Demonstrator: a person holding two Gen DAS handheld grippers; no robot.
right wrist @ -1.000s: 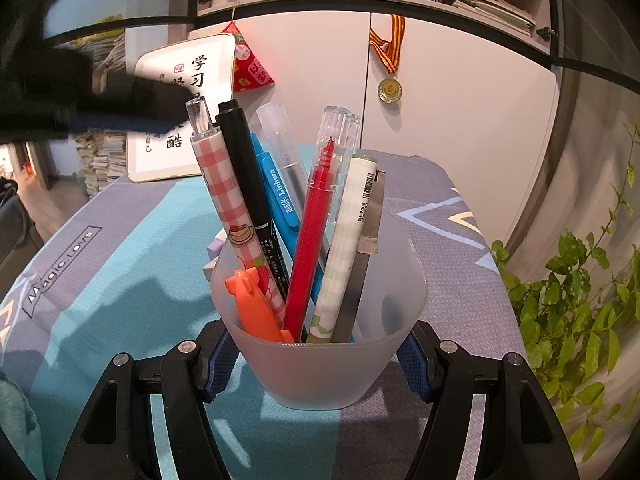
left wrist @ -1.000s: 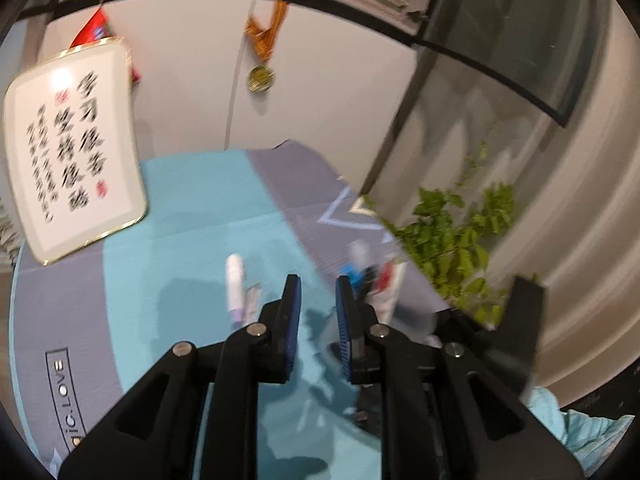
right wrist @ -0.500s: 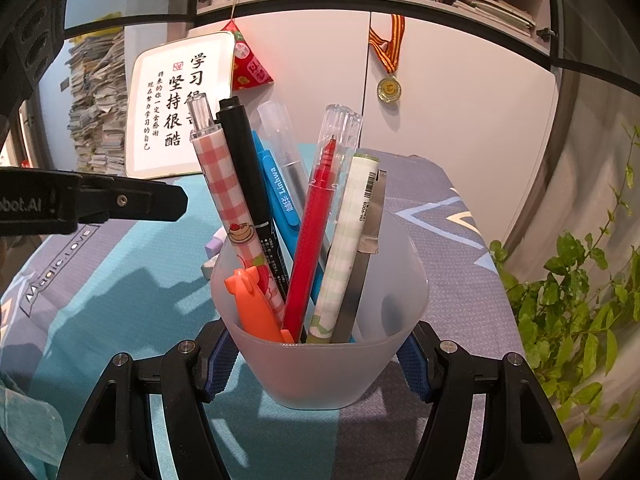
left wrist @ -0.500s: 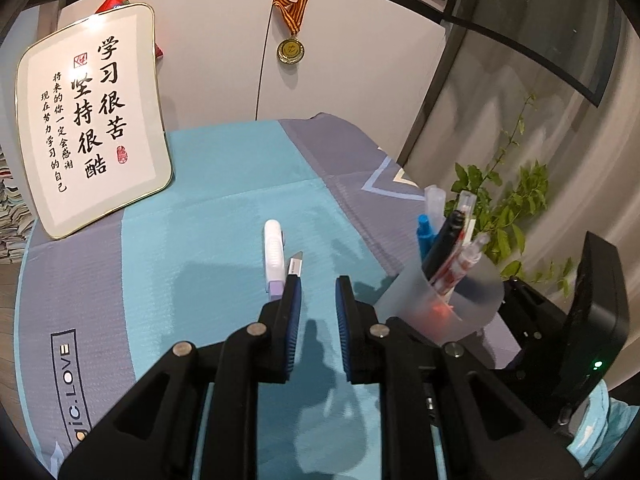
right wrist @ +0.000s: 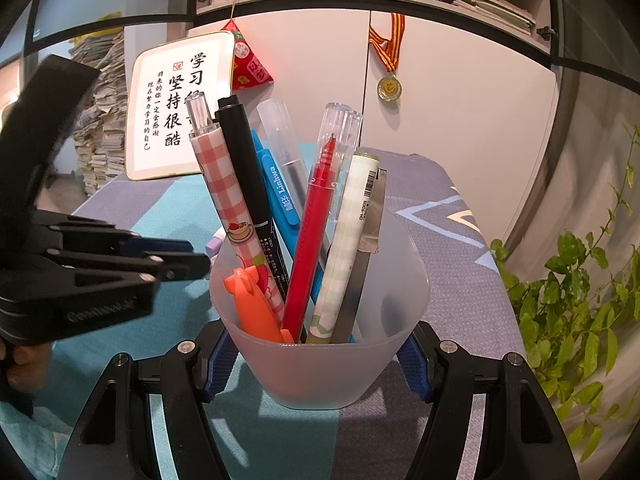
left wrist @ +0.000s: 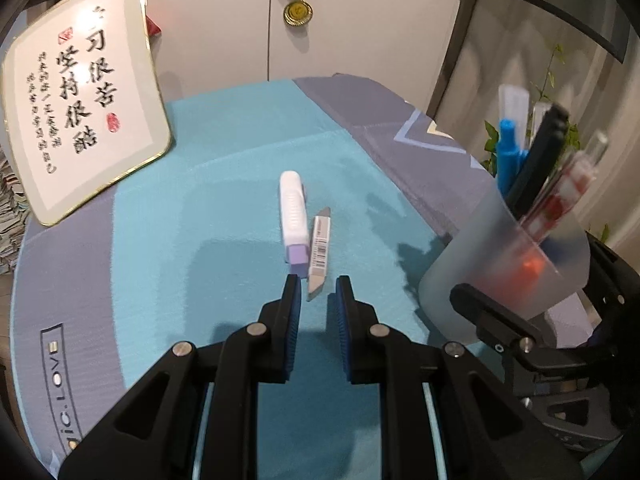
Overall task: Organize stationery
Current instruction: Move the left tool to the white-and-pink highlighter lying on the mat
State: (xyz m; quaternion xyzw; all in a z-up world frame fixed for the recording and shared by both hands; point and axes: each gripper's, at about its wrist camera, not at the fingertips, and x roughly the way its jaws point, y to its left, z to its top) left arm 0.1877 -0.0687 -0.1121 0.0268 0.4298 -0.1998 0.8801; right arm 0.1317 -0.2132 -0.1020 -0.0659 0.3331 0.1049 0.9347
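Observation:
My right gripper [right wrist: 318,364] is shut on a frosted plastic pen cup [right wrist: 320,368] that holds several pens, a ruler and an orange clip. The cup also shows in the left wrist view [left wrist: 504,264], at the right. My left gripper [left wrist: 317,300] is open and empty, low over the cloth. Just ahead of its tips lie a white and lilac eraser [left wrist: 294,220] and a small grey utility blade with a barcode [left wrist: 320,252], side by side. The blade's near tip lies between my fingertips. The left gripper [right wrist: 176,260] shows at the left of the right wrist view.
The table carries a teal and grey cloth [left wrist: 192,248]. A framed calligraphy board [left wrist: 76,112] leans at the back left. A medal [left wrist: 298,12] hangs on the white cabinet behind. A green plant [right wrist: 580,312] stands off the table's right edge.
My left gripper has moved forward and down toward the eraser and blade, and its jaws have spread a little. The right gripper and the cup have stayed still.

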